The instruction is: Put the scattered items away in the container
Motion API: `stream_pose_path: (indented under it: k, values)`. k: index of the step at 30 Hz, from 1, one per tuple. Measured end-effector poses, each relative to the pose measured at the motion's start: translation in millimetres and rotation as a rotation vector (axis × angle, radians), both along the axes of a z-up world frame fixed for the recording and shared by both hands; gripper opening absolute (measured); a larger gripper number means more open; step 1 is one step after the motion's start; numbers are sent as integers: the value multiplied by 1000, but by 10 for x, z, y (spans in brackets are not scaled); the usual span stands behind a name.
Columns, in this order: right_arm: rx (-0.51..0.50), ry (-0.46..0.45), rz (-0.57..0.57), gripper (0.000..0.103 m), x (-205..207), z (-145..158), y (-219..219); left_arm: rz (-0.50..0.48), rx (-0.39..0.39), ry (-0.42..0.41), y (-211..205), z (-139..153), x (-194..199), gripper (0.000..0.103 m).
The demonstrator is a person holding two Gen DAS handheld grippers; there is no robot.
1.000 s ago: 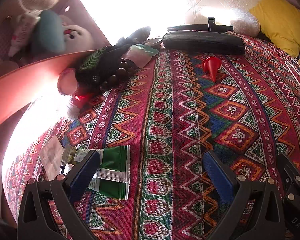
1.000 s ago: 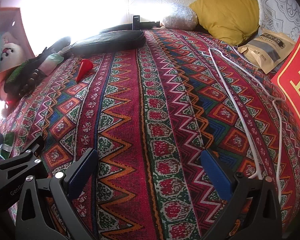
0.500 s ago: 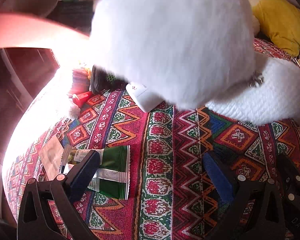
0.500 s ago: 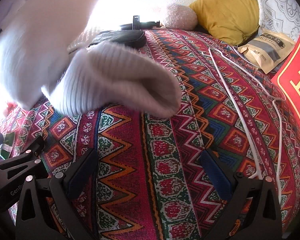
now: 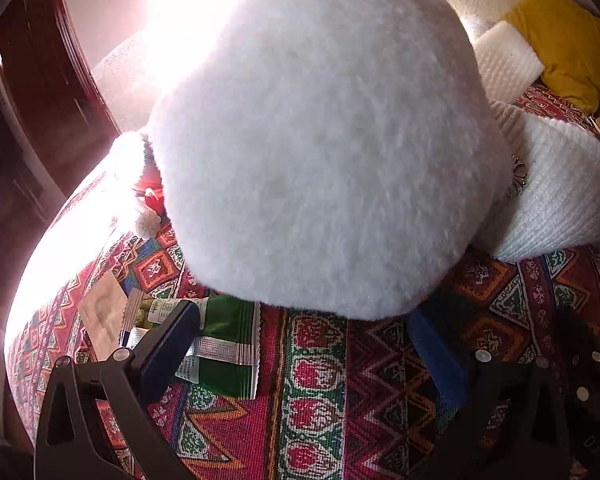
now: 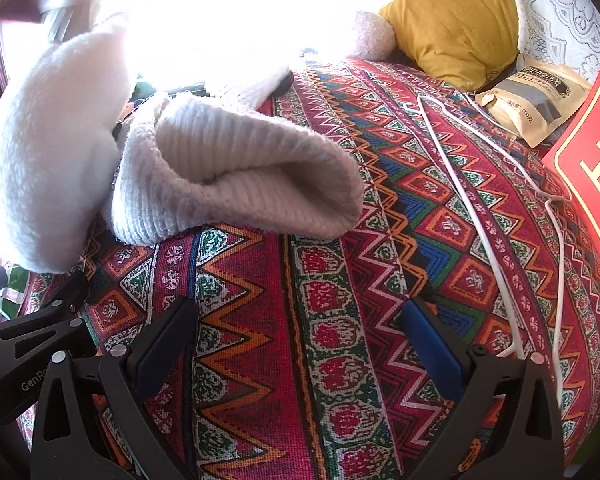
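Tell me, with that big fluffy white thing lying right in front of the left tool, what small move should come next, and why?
Probably ease the left gripper forward and close its fingers on the fluffy white hat. Both grippers are open and empty, and the hat lies on the patterned bedspread just ahead of it, partly covering the green packet. The right gripper faces bare cloth.

Left gripper and right gripper side by side — fingers of both spread wide, holding nothing, pointing forward low over the bed.
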State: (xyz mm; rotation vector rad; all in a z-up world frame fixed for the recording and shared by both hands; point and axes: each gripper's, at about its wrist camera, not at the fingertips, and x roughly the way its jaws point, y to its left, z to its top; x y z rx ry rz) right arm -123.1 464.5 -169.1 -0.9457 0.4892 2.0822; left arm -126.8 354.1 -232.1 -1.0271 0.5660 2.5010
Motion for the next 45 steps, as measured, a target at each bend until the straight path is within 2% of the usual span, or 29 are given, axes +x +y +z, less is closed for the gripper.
stream_pose_path:
  k: [16, 45]
  values:
    - [0, 2, 1, 102, 6, 26, -19, -2, -2, 1, -139, 48, -1, 103]
    - [0, 1, 2, 102, 8, 29, -23, -6, -3, 1, -138, 69, -23, 103]
